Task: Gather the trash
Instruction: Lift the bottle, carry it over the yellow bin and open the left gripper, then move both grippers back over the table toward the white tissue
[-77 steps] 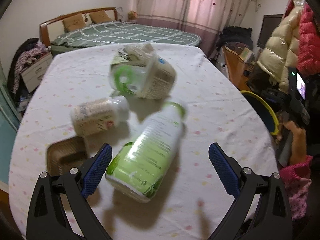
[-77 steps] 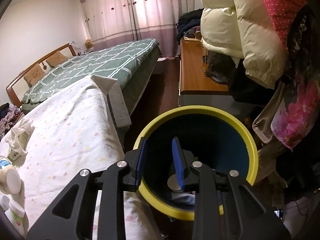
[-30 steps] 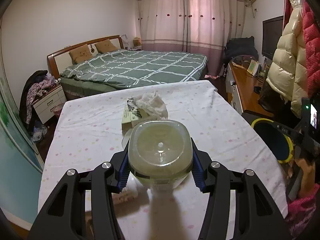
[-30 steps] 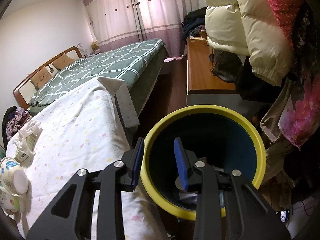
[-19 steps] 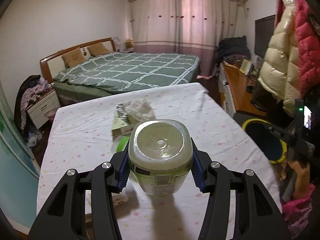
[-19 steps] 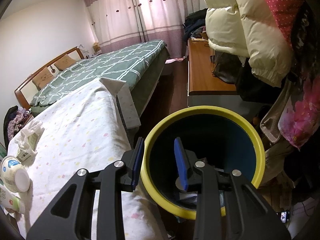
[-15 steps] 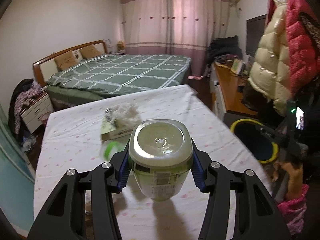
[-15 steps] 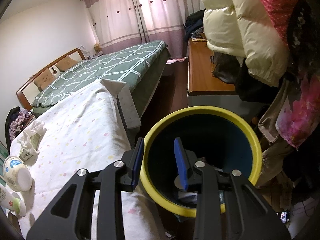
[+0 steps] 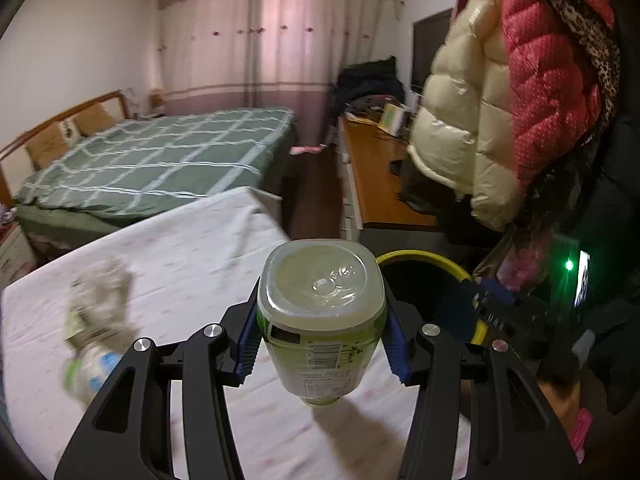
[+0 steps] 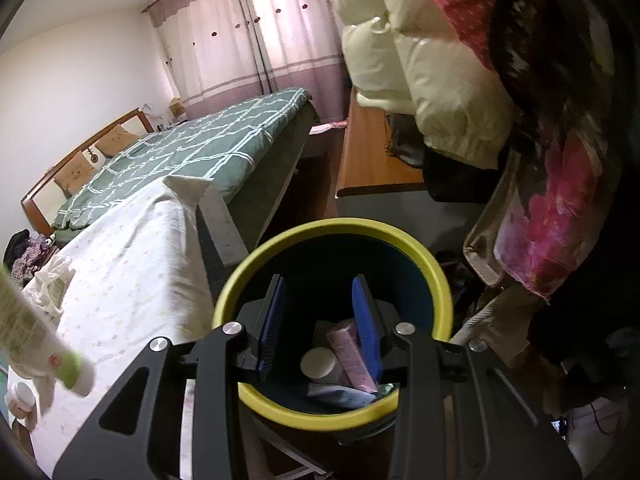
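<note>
The left claw [image 9: 320,344] is clamped on a green-labelled plastic bottle [image 9: 320,320], its blue pads pressed to both sides; the bottle hangs upside down, flat base toward the camera and cap pointing down over the white dotted tablecloth of the table [image 9: 192,248]. Just past the bottle, off the table's edge, sits the yellow-rimmed trash bin [image 9: 420,258]. The right claw [image 10: 318,320] hovers over that bin [image 10: 336,416], its jaws opening with nothing pinched between them; through the gap you can see a pink tube [image 10: 348,354] and a white round cap [image 10: 318,362] lying at the bottom of the bin. Back on the table, blurred, lie a crumpled tissue on a small carton [image 9: 100,292] and a small white-and-green cup [image 9: 90,372]. Puffy jackets [image 9: 472,120] hang beside the bin, and a green checked bed [image 9: 152,160] stands beyond the table.
</note>
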A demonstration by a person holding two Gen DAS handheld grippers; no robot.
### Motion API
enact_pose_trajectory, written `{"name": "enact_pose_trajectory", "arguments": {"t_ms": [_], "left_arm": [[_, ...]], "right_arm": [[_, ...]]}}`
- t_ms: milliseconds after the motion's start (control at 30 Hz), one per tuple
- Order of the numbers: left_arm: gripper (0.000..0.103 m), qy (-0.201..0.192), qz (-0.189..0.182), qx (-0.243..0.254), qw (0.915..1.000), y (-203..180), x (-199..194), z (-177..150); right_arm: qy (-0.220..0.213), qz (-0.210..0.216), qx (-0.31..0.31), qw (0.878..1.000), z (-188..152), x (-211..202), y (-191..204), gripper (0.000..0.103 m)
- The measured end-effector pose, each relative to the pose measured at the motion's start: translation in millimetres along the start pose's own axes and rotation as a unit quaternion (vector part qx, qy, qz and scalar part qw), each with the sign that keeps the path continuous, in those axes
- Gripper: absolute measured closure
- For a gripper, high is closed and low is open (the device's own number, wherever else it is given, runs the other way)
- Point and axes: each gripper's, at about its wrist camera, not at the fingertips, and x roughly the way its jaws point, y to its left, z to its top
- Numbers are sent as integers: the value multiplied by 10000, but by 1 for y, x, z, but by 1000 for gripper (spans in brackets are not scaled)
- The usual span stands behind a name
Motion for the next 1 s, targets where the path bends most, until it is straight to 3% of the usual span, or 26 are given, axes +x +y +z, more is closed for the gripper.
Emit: {"name": "enact_pose_trajectory", "arguments": {"t_ms": [367, 700, 767, 1000], "left_arm": [[51, 179, -481, 344, 9981, -78, 85, 37], [51, 732, -603, 309, 9950, -97, 139, 24], [34, 794, -545, 272, 9950, -97, 142, 20], [19, 326, -270, 169, 9990, -71, 85, 15]], "right_arm": [[85, -118, 95, 9998, -1, 8, -24, 68], [142, -275, 159, 9994, -1, 12, -38, 62], [154, -283, 149, 9994, -1, 11, -36, 62], [140, -229, 77, 9996, -4, 6, -25, 61]]}}
